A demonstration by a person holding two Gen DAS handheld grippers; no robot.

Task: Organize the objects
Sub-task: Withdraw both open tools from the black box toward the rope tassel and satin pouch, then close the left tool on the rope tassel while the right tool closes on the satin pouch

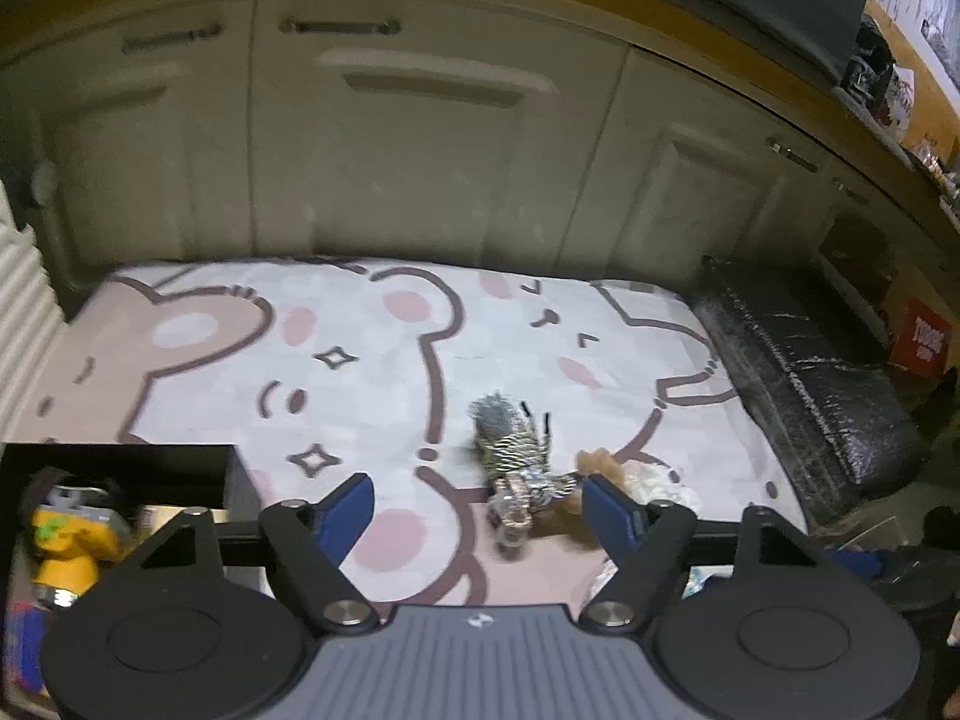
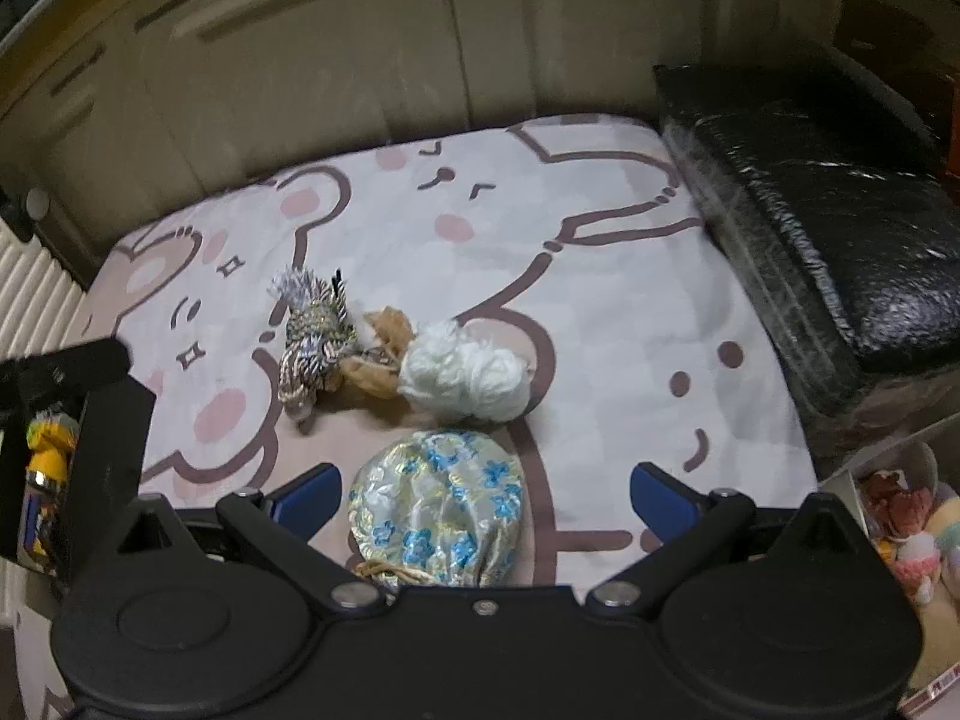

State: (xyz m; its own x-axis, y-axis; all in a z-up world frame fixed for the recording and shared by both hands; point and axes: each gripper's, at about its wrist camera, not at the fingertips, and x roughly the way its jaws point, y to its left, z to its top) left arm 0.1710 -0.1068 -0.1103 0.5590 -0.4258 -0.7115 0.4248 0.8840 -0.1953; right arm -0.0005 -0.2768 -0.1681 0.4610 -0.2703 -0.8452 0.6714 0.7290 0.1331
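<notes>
A striped tassel ornament (image 1: 515,461) lies on the cartoon bear mat (image 1: 360,360), just ahead of my open, empty left gripper (image 1: 477,507). In the right wrist view the same tassel ornament (image 2: 315,339) lies beside a tan fluffy piece (image 2: 384,351) and a white yarn ball (image 2: 465,375). A pale drawstring pouch with blue flowers (image 2: 438,507) lies between the fingers of my open right gripper (image 2: 483,489), not clamped. A black box (image 1: 120,468) at the left holds a yellow toy (image 1: 63,540).
Beige cabinet doors (image 1: 420,150) stand behind the mat (image 2: 600,300). A black plastic-wrapped cushion (image 2: 810,210) lies along the mat's right edge. A clear bin with plush toys (image 2: 906,528) stands at the right. The black box (image 2: 90,468) shows at the left. A white ribbed panel (image 1: 24,300) is far left.
</notes>
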